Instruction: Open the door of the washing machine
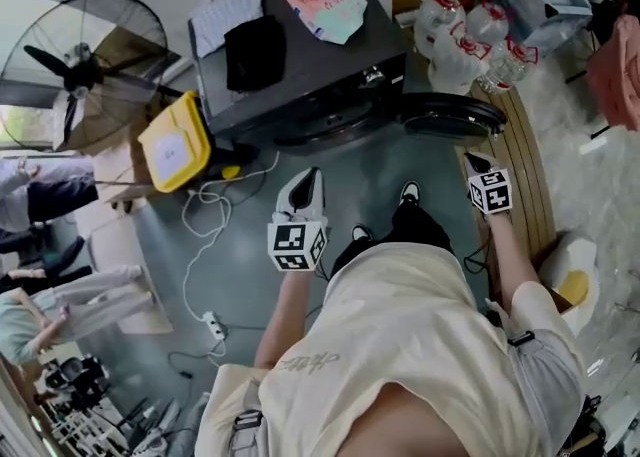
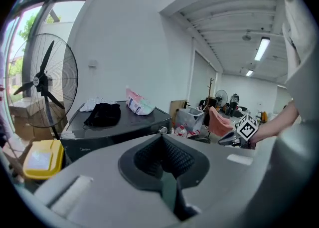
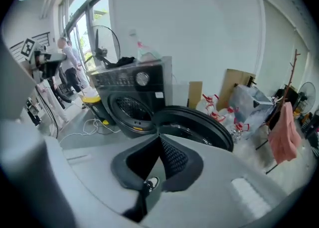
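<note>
The dark grey washing machine (image 1: 300, 55) stands at the top of the head view. Its round door (image 1: 452, 113) is swung wide open to the right. The right gripper view shows the open drum mouth (image 3: 132, 110) and the door (image 3: 194, 124) just beyond my right gripper (image 3: 160, 139), which is shut with nothing in it. In the head view, my right gripper (image 1: 474, 161) hangs a little below the door, apart from it. My left gripper (image 1: 308, 181) is in front of the machine, jaws together and empty (image 2: 162, 139); the machine's top (image 2: 114, 122) lies ahead.
A black cloth (image 1: 255, 53) and a printed packet (image 1: 325, 5) lie on the machine. A yellow container (image 1: 175, 142) and a standing fan (image 1: 85, 70) are at its left. Water bottles (image 1: 460, 40) stand at the right. A cable and power strip (image 1: 212, 323) lie on the floor.
</note>
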`<state>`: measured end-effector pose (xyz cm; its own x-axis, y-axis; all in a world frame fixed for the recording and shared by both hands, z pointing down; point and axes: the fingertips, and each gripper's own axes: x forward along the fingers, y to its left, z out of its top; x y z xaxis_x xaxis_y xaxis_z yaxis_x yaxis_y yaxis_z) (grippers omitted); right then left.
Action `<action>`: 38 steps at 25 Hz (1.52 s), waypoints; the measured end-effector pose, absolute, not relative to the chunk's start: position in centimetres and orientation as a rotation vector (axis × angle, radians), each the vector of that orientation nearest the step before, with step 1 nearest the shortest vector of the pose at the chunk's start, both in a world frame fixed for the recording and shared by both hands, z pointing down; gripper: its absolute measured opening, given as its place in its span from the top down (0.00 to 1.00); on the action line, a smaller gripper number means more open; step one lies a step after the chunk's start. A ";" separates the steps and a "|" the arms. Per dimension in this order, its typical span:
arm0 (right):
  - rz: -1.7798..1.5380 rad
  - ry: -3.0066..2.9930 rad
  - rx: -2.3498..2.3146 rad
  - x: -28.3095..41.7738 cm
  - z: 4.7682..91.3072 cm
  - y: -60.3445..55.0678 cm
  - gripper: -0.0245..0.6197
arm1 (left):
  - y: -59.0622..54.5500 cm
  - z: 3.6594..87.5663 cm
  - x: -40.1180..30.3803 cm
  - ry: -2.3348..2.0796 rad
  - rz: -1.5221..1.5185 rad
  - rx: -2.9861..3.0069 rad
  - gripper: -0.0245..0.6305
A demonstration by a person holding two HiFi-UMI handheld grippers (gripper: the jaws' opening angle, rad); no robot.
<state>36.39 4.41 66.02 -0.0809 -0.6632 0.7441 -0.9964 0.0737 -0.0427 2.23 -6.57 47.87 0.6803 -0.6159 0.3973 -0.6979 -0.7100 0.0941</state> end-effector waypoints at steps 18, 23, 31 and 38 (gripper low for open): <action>0.411 -2.319 1.766 15.4 46.7 0.8 0.96 | -5.6 45.0 -5.8 -0.968 0.243 2.658 0.94; 0.280 -2.369 1.807 15.1 41.4 1.4 0.96 | -5.9 42.5 -7.1 -0.982 0.136 2.624 0.94; 0.138 -2.521 1.805 15.3 35.2 1.0 0.96 | -6.0 37.1 -6.7 -1.058 0.058 2.686 0.94; 0.046 -2.607 1.780 15.9 32.3 1.1 0.96 | -5.7 34.3 -5.4 -1.140 0.099 2.774 0.94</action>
